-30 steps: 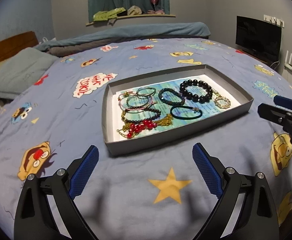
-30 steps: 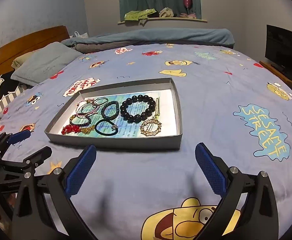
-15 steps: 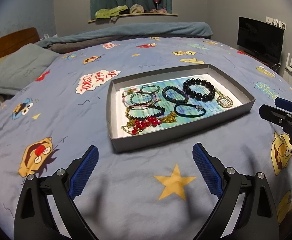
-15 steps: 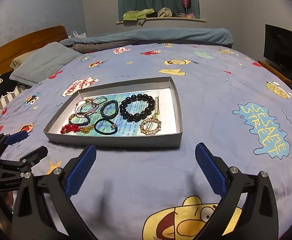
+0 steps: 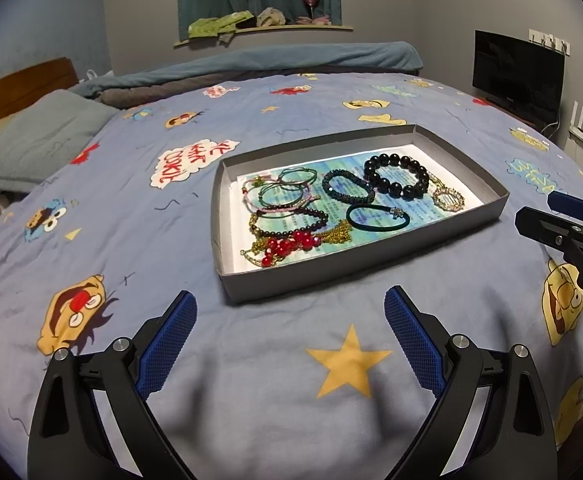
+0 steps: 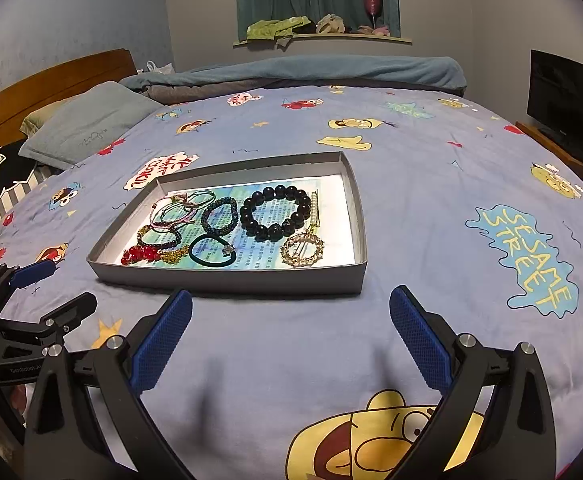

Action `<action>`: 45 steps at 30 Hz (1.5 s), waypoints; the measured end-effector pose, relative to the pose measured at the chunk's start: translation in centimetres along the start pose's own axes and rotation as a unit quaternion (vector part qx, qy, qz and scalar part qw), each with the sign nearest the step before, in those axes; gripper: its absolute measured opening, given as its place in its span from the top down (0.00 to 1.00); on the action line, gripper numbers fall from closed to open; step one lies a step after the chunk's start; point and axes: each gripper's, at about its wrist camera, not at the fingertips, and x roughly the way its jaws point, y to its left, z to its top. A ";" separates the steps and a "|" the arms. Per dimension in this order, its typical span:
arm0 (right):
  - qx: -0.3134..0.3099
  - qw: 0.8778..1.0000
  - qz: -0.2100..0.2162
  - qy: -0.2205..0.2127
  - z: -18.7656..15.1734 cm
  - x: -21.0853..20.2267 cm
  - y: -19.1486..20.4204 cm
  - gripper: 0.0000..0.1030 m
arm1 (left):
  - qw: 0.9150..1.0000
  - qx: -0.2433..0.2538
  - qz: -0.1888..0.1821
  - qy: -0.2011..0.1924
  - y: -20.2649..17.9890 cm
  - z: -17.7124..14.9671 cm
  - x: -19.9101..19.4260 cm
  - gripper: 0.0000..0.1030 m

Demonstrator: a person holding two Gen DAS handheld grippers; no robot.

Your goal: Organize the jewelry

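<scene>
A shallow grey tray (image 5: 331, 276) (image 6: 227, 280) lies on the bed. It holds a black bead bracelet (image 5: 395, 176) (image 6: 275, 212), a dark braided bracelet (image 5: 347, 186), a black hair tie (image 5: 377, 218) (image 6: 211, 252), a round gold brooch (image 5: 447, 198) (image 6: 302, 250), thin cord bracelets (image 5: 287, 194), and red beads on a gold chain (image 5: 287, 244). My left gripper (image 5: 289, 334) (image 6: 39, 288) is open and empty before the tray's near left corner. My right gripper (image 6: 291, 334) (image 5: 551, 216) is open and empty before its right side.
The bed has a blue cartoon-print sheet (image 5: 131, 208). A grey pillow (image 5: 39, 140) and wooden headboard (image 6: 43, 88) are at the left. A folded blanket (image 5: 275, 64) lies at the far edge. A television (image 5: 517, 74) stands on the right.
Both grippers have drifted slightly, so the tray sits a little further right in the left wrist view. The jaws stay open and the jewelry has not moved.
</scene>
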 end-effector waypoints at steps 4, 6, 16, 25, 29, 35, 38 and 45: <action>0.000 1.000 -0.002 0.000 0.0 0.1 0.0 0.05 | 1.000 0.000 0.000 0.001 0.1 -0.1 0.0 0.08; 0.000 1.000 -0.002 0.000 0.1 0.1 0.0 0.05 | 1.000 -0.001 -0.001 0.001 0.1 0.0 0.0 0.08; -0.001 1.000 -0.003 0.001 0.1 0.1 0.0 0.05 | 1.000 0.000 0.000 0.001 0.0 0.0 0.0 0.08; -0.002 1.000 -0.004 0.002 0.0 0.0 0.0 0.05 | 1.000 0.000 0.000 0.001 0.1 -0.1 0.0 0.08; -0.001 1.000 -0.004 0.002 0.0 0.0 -0.1 0.05 | 1.000 -0.002 0.000 0.002 0.1 -0.1 0.1 0.08; -0.001 1.000 -0.004 0.003 0.0 0.0 -0.1 0.05 | 1.000 -0.002 0.001 0.004 0.1 -0.1 0.2 0.08; -0.002 1.000 -0.003 0.005 0.0 0.1 -0.1 0.05 | 1.000 -0.003 0.001 0.003 0.1 -0.1 0.2 0.08; -0.001 1.000 -0.003 0.007 0.1 0.1 -0.1 0.05 | 1.000 -0.002 0.003 0.003 0.1 -0.2 0.2 0.08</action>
